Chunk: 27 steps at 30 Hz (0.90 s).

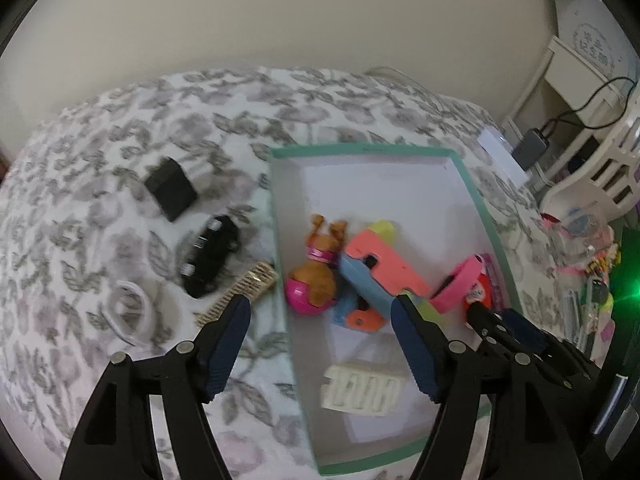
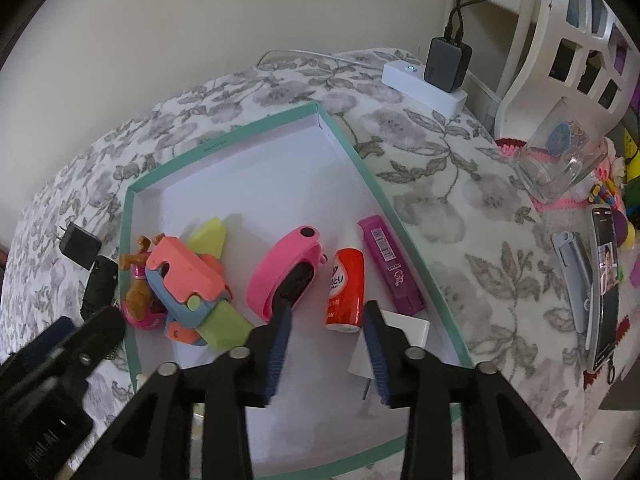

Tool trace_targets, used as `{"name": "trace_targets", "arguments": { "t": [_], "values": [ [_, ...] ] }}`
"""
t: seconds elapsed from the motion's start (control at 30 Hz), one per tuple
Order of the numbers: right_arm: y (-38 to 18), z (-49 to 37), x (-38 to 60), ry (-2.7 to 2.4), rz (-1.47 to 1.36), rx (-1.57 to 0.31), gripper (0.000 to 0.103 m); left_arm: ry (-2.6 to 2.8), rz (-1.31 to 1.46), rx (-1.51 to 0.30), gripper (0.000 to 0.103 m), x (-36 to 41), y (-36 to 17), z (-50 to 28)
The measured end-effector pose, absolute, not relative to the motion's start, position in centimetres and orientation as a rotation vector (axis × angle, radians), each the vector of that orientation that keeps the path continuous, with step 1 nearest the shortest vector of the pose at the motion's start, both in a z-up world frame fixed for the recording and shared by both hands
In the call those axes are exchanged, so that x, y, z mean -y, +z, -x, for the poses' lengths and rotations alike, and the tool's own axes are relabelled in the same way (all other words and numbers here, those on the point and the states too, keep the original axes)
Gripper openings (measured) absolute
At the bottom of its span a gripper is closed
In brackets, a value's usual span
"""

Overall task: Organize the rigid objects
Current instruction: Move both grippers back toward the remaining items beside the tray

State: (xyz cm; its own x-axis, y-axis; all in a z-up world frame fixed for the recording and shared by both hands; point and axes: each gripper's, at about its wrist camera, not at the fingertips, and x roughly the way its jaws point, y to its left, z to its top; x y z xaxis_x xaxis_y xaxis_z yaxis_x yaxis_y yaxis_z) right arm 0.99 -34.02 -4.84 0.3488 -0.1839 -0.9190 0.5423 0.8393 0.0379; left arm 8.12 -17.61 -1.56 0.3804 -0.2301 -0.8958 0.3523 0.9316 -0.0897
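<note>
- Left gripper (image 1: 320,312): jaws wide apart, nothing between the pads, straddling the left wall of the teal box (image 1: 286,280).
- Right gripper (image 2: 328,320): jaws partly open, empty, hanging over the box floor near the red tube (image 2: 346,292).
- Still outside the box, on the bedspread to its left: woven comb (image 1: 240,292), black car (image 1: 210,254), black charger (image 1: 170,188), white cable (image 1: 130,312).
- Comb just beside the left jaw's tip, long axis slanting toward the box wall (nearest candidate, by judgement); left hand nearer by far.
- Likely next: swing left, jaws across the comb's narrow width.
</note>
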Motion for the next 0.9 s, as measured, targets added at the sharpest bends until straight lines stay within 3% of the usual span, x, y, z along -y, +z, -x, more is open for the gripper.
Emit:
{"name": "trace_targets", "arguments": {
  "t": [0.07,0.13,0.23,0.6,0.7,0.8,0.9],
  "values": [
    [-4.8,-1.2,33.7,-0.480,-0.354,-1.122,0.052,-0.332,-0.129,-1.106,0.075,17.0,-1.0,-8.4],
    [-4.7,-1.3,33.3,-0.477,-0.342,-1.120,0.056,-0.277,-0.124,-1.106,0.083,16.0,-0.7,-8.8],
    [-4.2,-1.5,32.6,-0.480,-0.326,-1.099,0.066,-0.205,-0.107,-1.112,0.083,14.3,-0.5,-9.5],
    [-2.6,-2.8,28.4,-0.398,-0.241,-1.026,0.086,0.030,0.059,-1.125,0.085,6.1,-0.5,-11.9],
    [-2.3,-3.0,27.3,-0.376,-0.224,-1.012,0.090,0.083,0.108,-1.134,0.101,3.7,-0.9,-12.4],
    [-1.9,-3.3,26.1,-0.355,-0.199,-0.990,0.100,0.131,0.157,-1.145,0.101,1.2,-1.4,-13.0],
    [-1.6,-3.8,24.5,-0.315,-0.174,-0.974,0.101,0.197,0.193,-1.156,0.101,-1.3,-2.0,-13.3]
  ]
}}
